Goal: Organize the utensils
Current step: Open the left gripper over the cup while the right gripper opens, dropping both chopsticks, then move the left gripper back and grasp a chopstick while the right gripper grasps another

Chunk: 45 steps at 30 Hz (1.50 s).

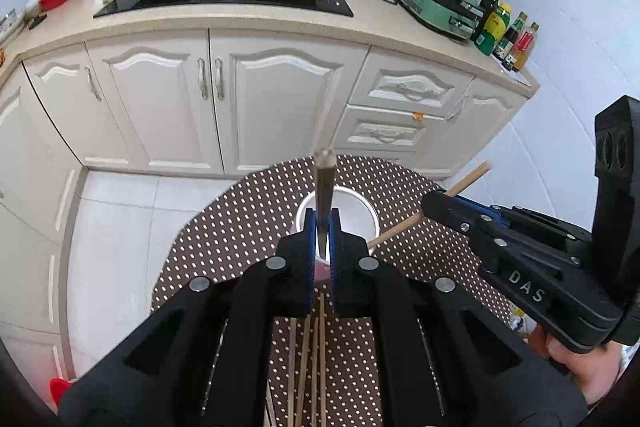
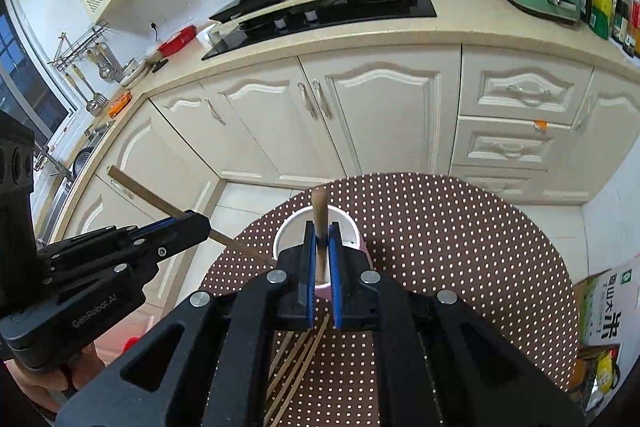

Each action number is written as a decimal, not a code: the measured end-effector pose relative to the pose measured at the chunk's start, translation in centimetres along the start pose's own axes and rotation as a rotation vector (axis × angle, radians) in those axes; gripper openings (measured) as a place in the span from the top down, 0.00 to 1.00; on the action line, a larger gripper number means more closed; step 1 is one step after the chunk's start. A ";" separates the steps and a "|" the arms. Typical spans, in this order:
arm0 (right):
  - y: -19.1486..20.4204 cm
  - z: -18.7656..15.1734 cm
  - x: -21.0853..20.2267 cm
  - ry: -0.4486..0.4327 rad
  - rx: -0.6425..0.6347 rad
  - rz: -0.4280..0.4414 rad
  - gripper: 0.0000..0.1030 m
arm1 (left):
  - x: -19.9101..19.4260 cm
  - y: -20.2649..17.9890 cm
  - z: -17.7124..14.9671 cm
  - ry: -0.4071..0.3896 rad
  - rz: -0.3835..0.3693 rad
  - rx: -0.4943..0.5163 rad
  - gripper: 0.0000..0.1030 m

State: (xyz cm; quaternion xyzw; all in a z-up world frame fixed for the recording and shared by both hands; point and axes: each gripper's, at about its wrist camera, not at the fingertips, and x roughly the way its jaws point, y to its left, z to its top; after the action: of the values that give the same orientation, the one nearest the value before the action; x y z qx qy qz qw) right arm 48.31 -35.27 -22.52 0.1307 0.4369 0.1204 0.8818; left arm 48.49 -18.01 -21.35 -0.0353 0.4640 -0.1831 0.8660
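Two tools: left tool and right tool each clamp one chopstick. One white cup; several loose chopsticks on desk.

A dark chopstick and a tan one point toward a white cup; more chopsticks lie at the lower centre.

Surface: round table, brown cloth with white dots.
Ahead of jaws: white cup standing upright on cloth.
Beneath jaws: loose chopsticks lying flat, bunched lengthwise.
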 end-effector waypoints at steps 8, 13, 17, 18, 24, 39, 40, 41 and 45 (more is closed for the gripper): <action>-0.5 -0.5 -0.3 0.019 0.052 0.017 0.89 | -0.7 0.0 -0.9 -0.001 0.016 -0.012 0.37; -0.5 -0.8 -1.5 0.006 0.065 0.012 0.76 | -1.4 0.3 -1.3 -0.001 0.031 -0.021 0.37; -0.5 -1.3 -2.5 -0.004 0.071 0.006 0.71 | -1.9 1.0 -2.0 0.001 0.045 -0.038 0.37; -0.5 -1.5 -2.8 -0.006 0.075 0.003 0.69 | -2.1 1.2 -2.3 0.002 0.049 -0.039 0.37; -0.8 -3.2 -2.9 0.026 0.102 -0.001 0.68 | -2.2 3.9 -4.5 0.036 0.078 -0.087 0.37; -0.7 -9.8 3.0 0.265 0.200 0.068 0.68 | 2.6 9.4 -12.0 0.271 0.154 -0.179 0.37; -0.6 -10.0 3.3 0.277 0.196 0.064 0.68 | 2.9 9.5 -12.1 0.281 0.155 -0.181 0.37; -0.5 -10.2 3.9 0.297 0.192 0.059 0.68 | 3.5 9.6 -12.3 0.294 0.159 -0.181 0.37; -0.4 -10.7 5.3 0.341 0.195 0.058 0.68 | 5.8 10.1 -13.2 0.350 0.183 -0.173 0.44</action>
State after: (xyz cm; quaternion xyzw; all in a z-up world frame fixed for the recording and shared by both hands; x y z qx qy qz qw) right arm 42.93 -32.61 -32.82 0.2059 0.5856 0.1233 0.7742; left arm 43.44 -9.16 -35.75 -0.0348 0.6227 -0.0665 0.7788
